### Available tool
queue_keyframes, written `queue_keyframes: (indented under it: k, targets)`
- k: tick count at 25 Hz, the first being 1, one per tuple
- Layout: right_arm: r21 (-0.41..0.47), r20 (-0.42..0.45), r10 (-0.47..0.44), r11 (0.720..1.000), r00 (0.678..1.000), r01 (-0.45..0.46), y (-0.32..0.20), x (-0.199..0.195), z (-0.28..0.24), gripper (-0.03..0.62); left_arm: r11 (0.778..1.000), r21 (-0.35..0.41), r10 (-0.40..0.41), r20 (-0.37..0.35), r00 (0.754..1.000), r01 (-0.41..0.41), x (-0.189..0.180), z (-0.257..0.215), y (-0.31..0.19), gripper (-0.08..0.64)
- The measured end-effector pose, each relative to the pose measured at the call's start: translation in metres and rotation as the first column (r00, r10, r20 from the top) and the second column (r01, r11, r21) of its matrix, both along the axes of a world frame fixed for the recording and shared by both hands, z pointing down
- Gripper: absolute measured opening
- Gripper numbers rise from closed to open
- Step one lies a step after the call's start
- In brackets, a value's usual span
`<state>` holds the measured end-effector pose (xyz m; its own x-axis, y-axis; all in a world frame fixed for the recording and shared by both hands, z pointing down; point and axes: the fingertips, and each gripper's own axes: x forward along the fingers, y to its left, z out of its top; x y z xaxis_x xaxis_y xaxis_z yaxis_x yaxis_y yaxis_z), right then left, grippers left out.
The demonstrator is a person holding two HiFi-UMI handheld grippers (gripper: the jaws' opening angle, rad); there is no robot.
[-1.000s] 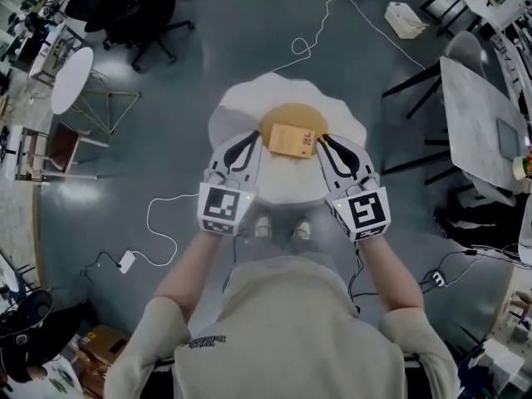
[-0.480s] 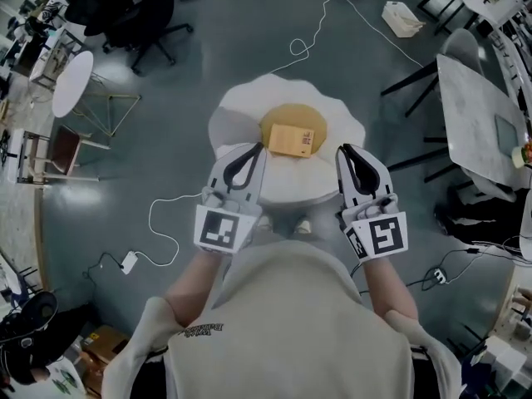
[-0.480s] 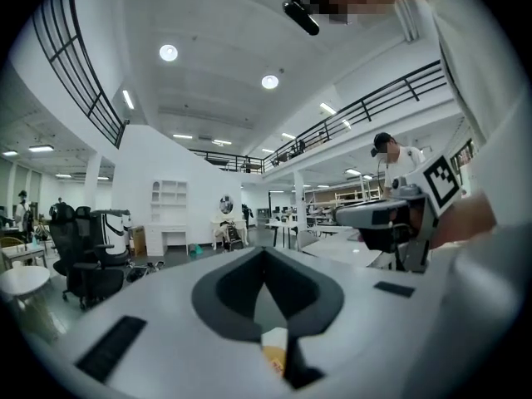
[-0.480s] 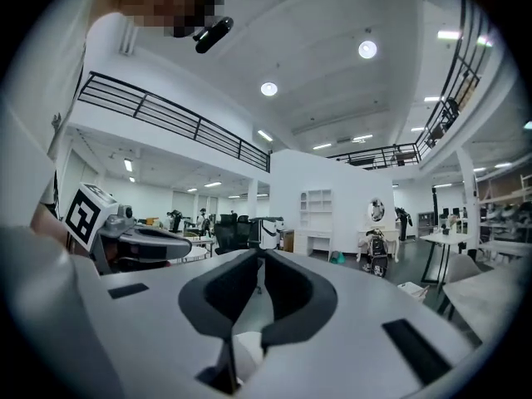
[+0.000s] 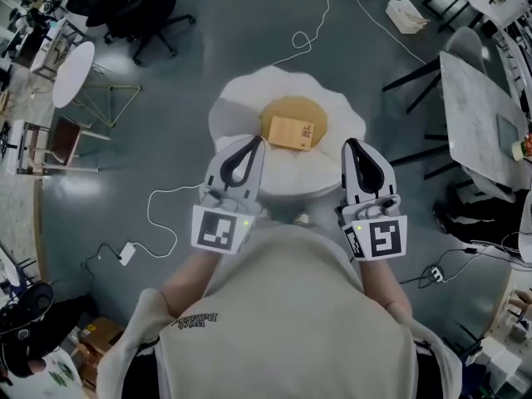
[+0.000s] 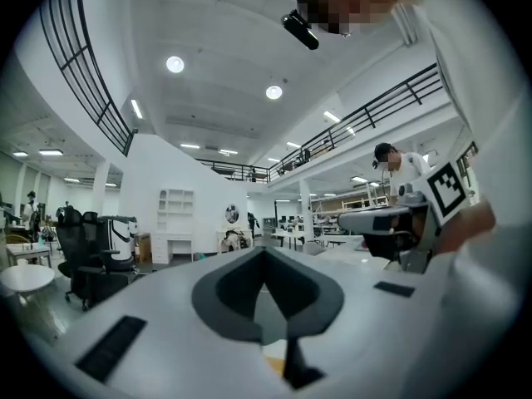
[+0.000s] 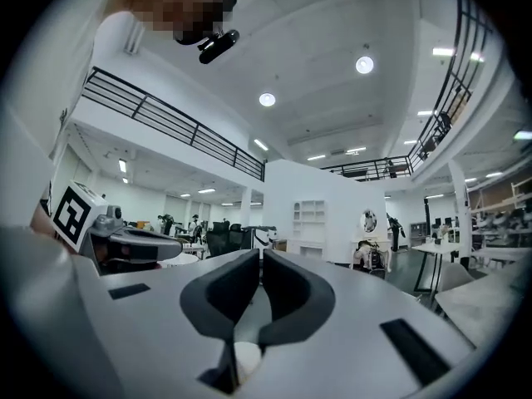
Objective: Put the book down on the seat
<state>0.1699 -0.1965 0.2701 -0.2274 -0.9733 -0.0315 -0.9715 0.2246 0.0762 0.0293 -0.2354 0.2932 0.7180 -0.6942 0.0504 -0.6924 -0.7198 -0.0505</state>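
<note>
Book [image 5: 292, 132] lies flat on the yellow centre of the seat [image 5: 237, 106], mid-frame. You have drawn both claws back down-frame, clear of it. Left gripper [image 5: 254, 140]: jaws pressed together, empty. Right gripper [image 5: 352, 142]: jaws just closing, nothing between. Placement looks done.

Both forearms [image 5: 193, 283] reach forward from the body, side by side and well apart, each holding its claw level and pointing ahead. The left claw [image 5: 254, 143] has its jaws together with nothing between them. The right claw [image 5: 353, 145] has just been closing, its jaws now almost touching and empty.
</note>
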Motion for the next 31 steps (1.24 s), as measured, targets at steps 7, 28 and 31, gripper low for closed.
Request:
queue_keyframes:
  k: [7, 28, 31]
  targets:
    - [-0.009, -0.04, -0.017, 1.0, 0.999, 0.016, -0.006, 0.0, -0.008, 0.009, 1.0, 0.016, -0.019, -0.009, 1.0, 0.02, 0.002, -0.006, 0.001, 0.011]
    - [0.067, -0.151, 0.006, 0.998, 0.988, 0.004, 0.008, 0.011, -0.044, 0.009, 1.0, -0.001, -0.011, 0.044, 0.999, 0.011, 0.003, -0.013, 0.008, 0.011]
    - [0.062, -0.155, 0.009, 0.998, 0.988, 0.001, 0.014, 0.013, -0.043, 0.009, 1.0, 0.003, -0.015, 0.041, 0.999, 0.015, 0.004, -0.015, 0.01, 0.011]
